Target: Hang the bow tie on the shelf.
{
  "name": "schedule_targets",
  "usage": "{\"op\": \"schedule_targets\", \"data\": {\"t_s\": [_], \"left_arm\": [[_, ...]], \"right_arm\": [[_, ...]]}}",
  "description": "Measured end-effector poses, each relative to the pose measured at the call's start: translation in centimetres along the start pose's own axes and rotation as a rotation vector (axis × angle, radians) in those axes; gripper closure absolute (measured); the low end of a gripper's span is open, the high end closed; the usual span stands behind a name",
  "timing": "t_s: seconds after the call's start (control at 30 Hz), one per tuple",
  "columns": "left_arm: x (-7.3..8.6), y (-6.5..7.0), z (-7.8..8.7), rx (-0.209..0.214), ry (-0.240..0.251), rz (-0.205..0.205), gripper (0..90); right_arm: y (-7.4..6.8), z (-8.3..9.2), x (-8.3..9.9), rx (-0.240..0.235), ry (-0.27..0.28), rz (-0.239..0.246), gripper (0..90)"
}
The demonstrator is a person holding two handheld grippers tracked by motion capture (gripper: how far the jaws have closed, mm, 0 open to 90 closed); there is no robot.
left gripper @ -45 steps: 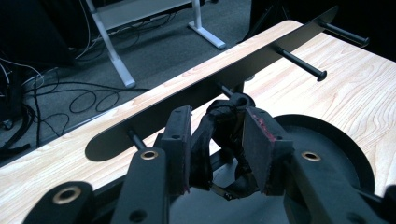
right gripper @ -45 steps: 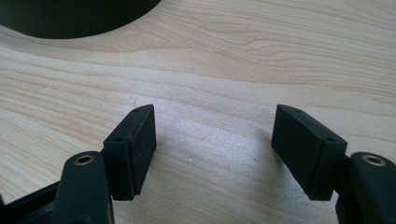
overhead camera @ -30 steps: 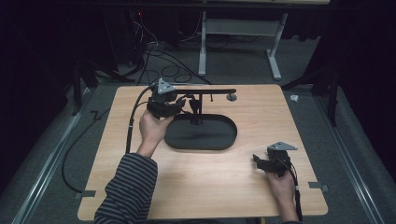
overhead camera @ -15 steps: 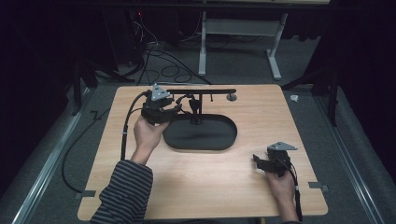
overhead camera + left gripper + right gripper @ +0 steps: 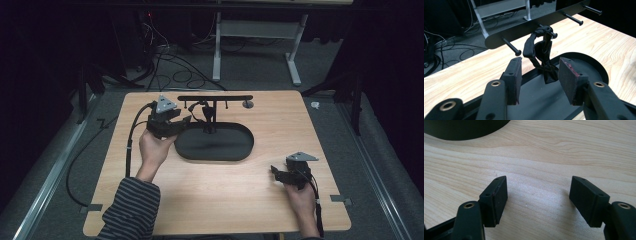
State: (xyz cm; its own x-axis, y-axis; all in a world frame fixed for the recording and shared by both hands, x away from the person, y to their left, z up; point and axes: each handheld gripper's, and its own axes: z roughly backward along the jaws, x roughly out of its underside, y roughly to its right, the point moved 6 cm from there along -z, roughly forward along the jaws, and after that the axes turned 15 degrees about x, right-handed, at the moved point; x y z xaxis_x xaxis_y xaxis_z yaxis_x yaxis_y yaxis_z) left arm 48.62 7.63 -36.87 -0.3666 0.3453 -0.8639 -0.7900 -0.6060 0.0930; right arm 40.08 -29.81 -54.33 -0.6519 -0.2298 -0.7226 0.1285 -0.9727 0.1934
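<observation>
Since a second ago, the left gripper (image 5: 181, 121) has slid back from the rack (image 5: 215, 98), away from the black strap (image 5: 540, 53), and its jaws have just been opening. Nothing is between them now; they stand spread, with the strap a little way in front of the pads (image 5: 569, 75).

That strap hangs by its loop on one peg (image 5: 553, 34) of the rack, above the near end of the dark oval tray (image 5: 240, 150). Its long way runs up and down. The loop points up at the peg and the bunched end points down, just touching the tray.

What could go wrong? The loop sits close to the tip of the peg. If the gripper bumps the strap while it backs off, the loop could slip off and drop into the tray. A hard knock on the bar could also tip the rack, I think.

Near the front edge of the table (image 5: 210, 200), the right gripper (image 5: 276, 171) rests low over bare wood. Its jaws are wide apart too, with nothing in them.
</observation>
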Motion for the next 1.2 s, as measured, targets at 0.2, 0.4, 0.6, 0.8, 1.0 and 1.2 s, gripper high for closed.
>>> {"op": "schedule_targets", "data": {"t_s": [0.2,0.4,0.6,0.8,1.0,1.2], "left_arm": [[0.5,0.1,0.3,0.005,-0.003,0.005,53.7],[0.5,0.5,0.6,0.007,0.004,-0.004,53.3],[1.2,0.6,0.8,0.015,0.007,0.014,53.3],[1.9,0.7,1.2,0.020,0.010,0.026,53.2],[2.8,0.9,1.4,0.034,0.002,0.037,52.9],[3.4,1.0,1.9,0.043,-0.003,0.048,52.2]], "right_arm": [[0.0,0.0,0.0,-0.001,0.001,0.001,32.1],[0.0,0.0,0.0,-0.002,0.001,0.001,32.0],[0.0,0.0,0.0,-0.002,0.001,0.002,32.0],[-0.1,0.0,0.0,-0.002,0.003,0.002,32.0],[-0.1,0.0,0.0,-0.002,0.003,0.002,32.0],[-0.1,0.0,0.0,-0.002,0.003,0.002,32.0]]}}
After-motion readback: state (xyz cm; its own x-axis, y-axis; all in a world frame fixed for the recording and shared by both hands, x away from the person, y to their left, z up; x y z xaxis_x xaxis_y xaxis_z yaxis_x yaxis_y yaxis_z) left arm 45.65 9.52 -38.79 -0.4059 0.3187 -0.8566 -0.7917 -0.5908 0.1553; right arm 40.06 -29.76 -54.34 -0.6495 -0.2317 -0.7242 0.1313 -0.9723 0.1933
